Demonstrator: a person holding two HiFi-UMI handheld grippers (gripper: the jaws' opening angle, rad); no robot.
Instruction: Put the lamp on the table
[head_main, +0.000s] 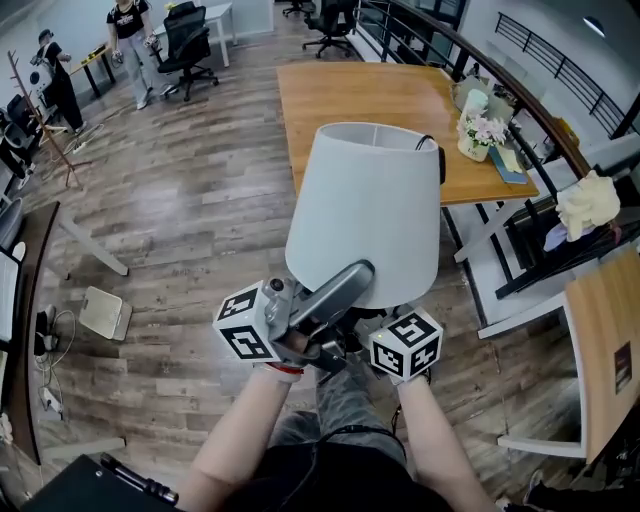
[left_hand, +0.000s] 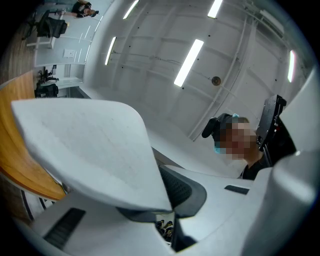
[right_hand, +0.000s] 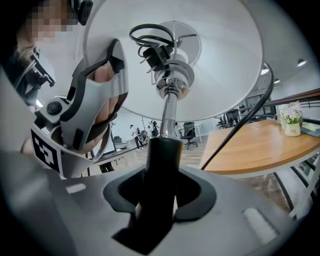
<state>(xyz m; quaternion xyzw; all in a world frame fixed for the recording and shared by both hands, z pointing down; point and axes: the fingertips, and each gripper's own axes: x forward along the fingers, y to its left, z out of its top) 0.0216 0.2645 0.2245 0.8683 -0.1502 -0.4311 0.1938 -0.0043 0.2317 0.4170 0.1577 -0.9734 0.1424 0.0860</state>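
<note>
White fabric filled the middle of the head view: the lampshade (head_main: 365, 210) of the lamp (right_hand: 167, 95), held in the air above the wooden floor (head_main: 190, 200) and short of the near edge of the wooden table (head_main: 370, 100).

The left gripper (left_hand: 167, 202) was clamped on the lampshade's lower rim. The shade wall ran straight into the gap between its jaws, one finger lying on the outside of the shade and the other reaching up inside it, with the pads closed against the wall.

The right gripper (right_hand: 160, 192) sat below the shade, and its jaws were closed around the black lower part of the stem (right_hand: 161, 160). The stem stood upright between the two dark pads and rose as a chrome rod to the socket inside the shade.

A black cord (right_hand: 252, 120) hung down past the shade's rim on the side nearer the table. The two grippers were close beside each other under the shade.
</note>
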